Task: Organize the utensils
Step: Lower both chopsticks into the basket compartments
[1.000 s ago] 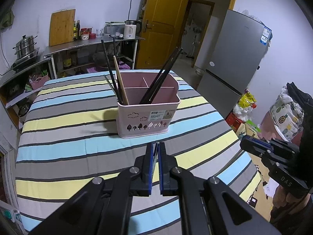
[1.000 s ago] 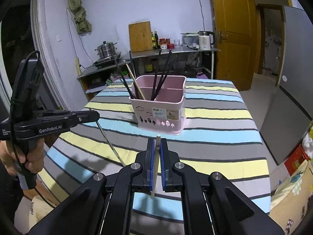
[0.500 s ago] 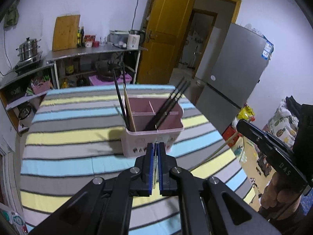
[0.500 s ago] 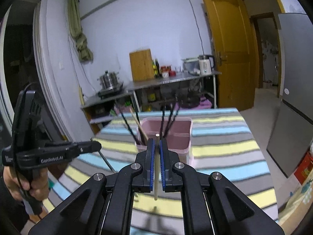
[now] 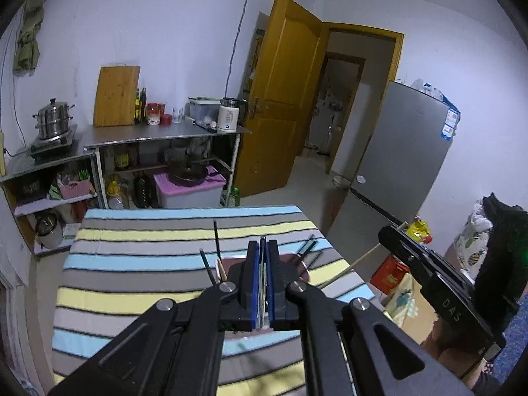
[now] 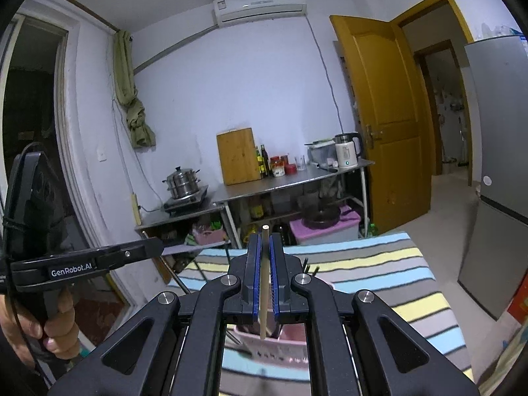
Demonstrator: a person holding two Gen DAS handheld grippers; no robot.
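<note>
Both hand-held grippers clamping: right hand-held gripper (image 6: 263, 247) on wooden chopstick (image 6: 263, 283), left hand-held gripper (image 5: 263, 254) on thin dark chopstick (image 5: 262, 274), hovering w/ pink holder (image 6: 283, 343) mostly hidden underneath; prob risking missing slot, tipping it.

Black right tool (image 6: 262, 250) with blue pads (image 6: 254, 283), silver screws; left tool (image 6: 155, 246) lettered "GenRobot.AI".

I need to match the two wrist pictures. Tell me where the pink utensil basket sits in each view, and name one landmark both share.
Left wrist view: pink utensil basket low centre, mostly hidden behind the left hand-held gripper.
Right wrist view: basket at bottom centre, below the right hand-held gripper.
Shared landmark: the wooden cutting board leaning on the wall.
</note>
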